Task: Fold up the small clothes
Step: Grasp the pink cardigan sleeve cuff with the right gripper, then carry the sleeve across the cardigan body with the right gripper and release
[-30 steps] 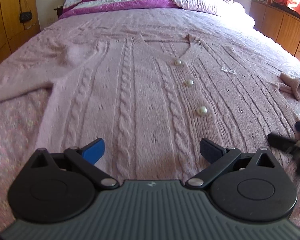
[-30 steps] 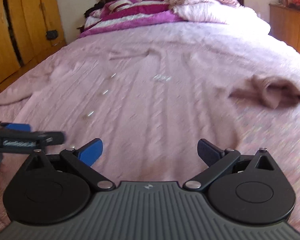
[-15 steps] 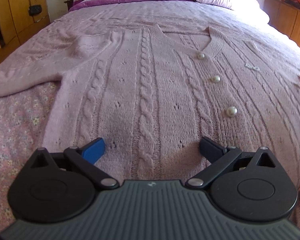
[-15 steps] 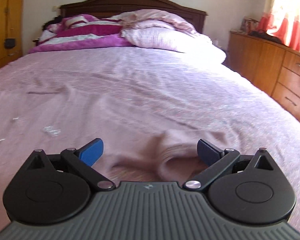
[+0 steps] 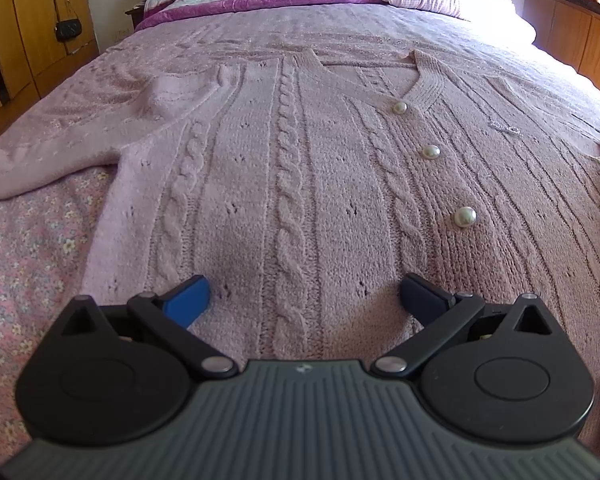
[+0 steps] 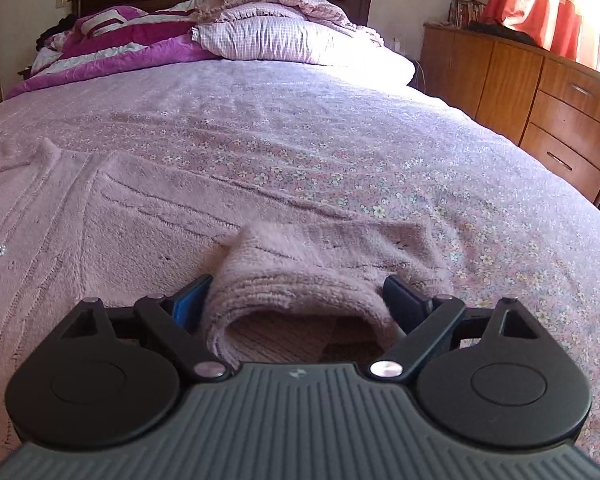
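Pink cardigan [image 5: 292,168] flat on bed [image 6: 380,128], right sleeve cuff [image 6: 300,284] between spread jaws of right gripper [image 6: 296,300], left gripper [image 5: 304,296] open over hem: risk w/ shallow pinch, fuzzy knit slips, fold skews.
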The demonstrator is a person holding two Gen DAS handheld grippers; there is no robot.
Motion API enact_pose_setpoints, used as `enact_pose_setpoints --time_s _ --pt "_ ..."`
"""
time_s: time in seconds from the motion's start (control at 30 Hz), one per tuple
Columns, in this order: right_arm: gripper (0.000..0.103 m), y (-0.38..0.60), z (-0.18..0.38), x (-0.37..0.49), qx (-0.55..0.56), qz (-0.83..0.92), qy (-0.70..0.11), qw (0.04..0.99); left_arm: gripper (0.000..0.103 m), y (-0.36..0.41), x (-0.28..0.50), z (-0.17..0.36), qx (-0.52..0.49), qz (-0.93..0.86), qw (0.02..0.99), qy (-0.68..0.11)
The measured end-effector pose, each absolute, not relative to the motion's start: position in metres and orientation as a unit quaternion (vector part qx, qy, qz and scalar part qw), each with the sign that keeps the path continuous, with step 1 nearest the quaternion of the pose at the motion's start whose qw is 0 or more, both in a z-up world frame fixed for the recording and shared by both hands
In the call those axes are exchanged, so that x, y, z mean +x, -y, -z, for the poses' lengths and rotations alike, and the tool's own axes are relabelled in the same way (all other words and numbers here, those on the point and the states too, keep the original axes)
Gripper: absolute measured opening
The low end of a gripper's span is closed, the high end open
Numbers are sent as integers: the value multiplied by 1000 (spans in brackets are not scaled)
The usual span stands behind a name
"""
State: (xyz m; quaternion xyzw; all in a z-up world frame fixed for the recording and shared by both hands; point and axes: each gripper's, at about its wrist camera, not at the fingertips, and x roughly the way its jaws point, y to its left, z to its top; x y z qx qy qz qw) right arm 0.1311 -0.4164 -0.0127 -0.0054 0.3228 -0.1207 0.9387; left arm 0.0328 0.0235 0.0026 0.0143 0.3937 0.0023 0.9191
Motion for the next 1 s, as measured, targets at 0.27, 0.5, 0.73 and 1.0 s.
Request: enact_pose_setpoints --time_s 0.27,0.5,0.73,1.0 --pt "59 412 8 124 -13 131 -300 945 103 -23 32 -3 16 -3 919 -393" --pt "38 411 -3 125 1 124 -309 943 103 -24 32 -2 17 1 920 -391" --pt "26 416 -25 112 50 111 -289 949 103 -24 30 -1 18 2 923 -386" --pt "25 406 -56 97 84 85 -263 957 103 -24 29 0 19 3 924 -381"
